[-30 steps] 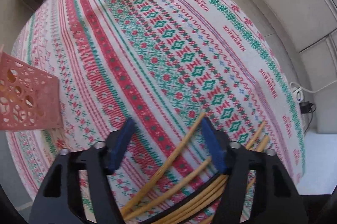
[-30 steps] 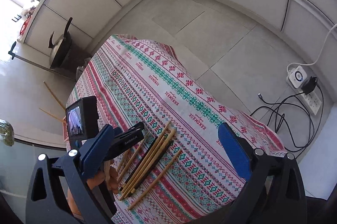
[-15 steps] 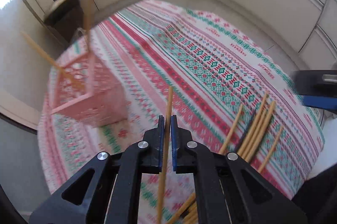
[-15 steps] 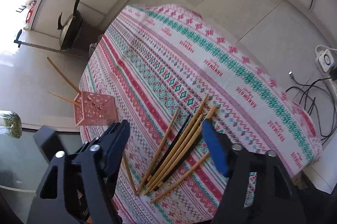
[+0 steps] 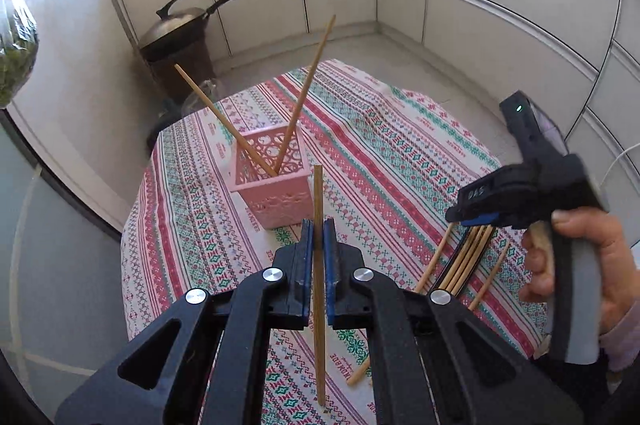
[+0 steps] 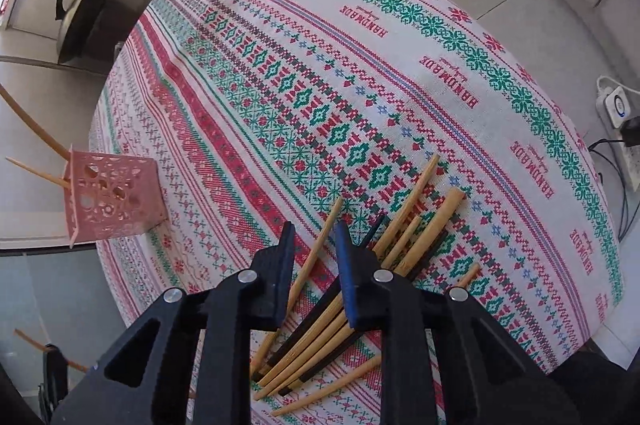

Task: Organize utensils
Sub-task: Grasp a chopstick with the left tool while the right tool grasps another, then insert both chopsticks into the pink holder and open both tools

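Overhead, left tongs (image 5: 319, 231) pinching slim bamboo chopstick (image 5: 318, 289), right tongs (image 6: 314, 245) closing, unclamped, round another.

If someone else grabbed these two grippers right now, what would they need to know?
Left gripper: shut on one bamboo chopstick, lifted off the table, facing the pink basket.
Right gripper: jaws have just been closing around a single chopstick beside the pile; grip not yet firm.
Done: two chopsticks stand in the basket.
Left: drop in the held one, then move the pile, light and black, from the tablecloth.
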A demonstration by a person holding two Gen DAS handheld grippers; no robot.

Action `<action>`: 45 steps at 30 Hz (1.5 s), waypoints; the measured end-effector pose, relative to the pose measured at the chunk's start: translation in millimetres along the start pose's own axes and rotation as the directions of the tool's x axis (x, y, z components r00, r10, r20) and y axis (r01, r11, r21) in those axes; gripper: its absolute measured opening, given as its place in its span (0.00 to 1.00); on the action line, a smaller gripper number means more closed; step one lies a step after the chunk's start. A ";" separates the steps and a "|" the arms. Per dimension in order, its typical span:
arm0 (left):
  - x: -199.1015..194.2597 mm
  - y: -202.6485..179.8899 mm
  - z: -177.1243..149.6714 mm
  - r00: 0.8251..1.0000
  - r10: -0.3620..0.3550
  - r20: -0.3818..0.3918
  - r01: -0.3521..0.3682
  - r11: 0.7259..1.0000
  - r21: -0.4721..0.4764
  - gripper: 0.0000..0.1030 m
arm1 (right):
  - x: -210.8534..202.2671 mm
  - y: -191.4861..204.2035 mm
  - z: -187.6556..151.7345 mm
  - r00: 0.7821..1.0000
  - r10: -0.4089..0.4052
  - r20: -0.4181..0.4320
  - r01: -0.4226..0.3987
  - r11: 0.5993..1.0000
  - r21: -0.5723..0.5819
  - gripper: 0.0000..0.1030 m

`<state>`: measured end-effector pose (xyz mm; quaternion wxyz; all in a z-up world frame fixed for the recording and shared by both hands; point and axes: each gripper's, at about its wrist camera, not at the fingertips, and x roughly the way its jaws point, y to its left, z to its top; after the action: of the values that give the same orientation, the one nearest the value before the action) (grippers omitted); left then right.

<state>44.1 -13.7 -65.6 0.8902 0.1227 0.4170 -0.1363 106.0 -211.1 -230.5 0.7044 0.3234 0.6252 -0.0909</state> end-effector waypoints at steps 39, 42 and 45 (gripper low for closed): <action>-123.5 93.7 62.4 0.928 0.035 0.372 0.104 0.932 -0.348 0.04 | -289.0 88.5 -70.3 0.678 0.502 0.536 -0.265 0.848 -0.459 0.05; -122.7 96.3 78.6 0.917 0.042 0.396 0.112 0.928 -0.356 0.04 | -298.0 103.9 -64.6 0.658 0.519 0.545 -0.262 0.837 -0.481 0.05; -108.6 99.1 94.1 0.916 0.044 0.399 0.114 0.924 -0.365 0.04 | -297.3 118.7 -56.0 0.658 0.528 0.536 -0.260 0.828 -0.497 0.05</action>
<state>78.3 62.6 87.6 0.9605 -0.0904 0.2469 -0.0912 63.1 -169.5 89.0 0.9275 0.2592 0.2565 0.0823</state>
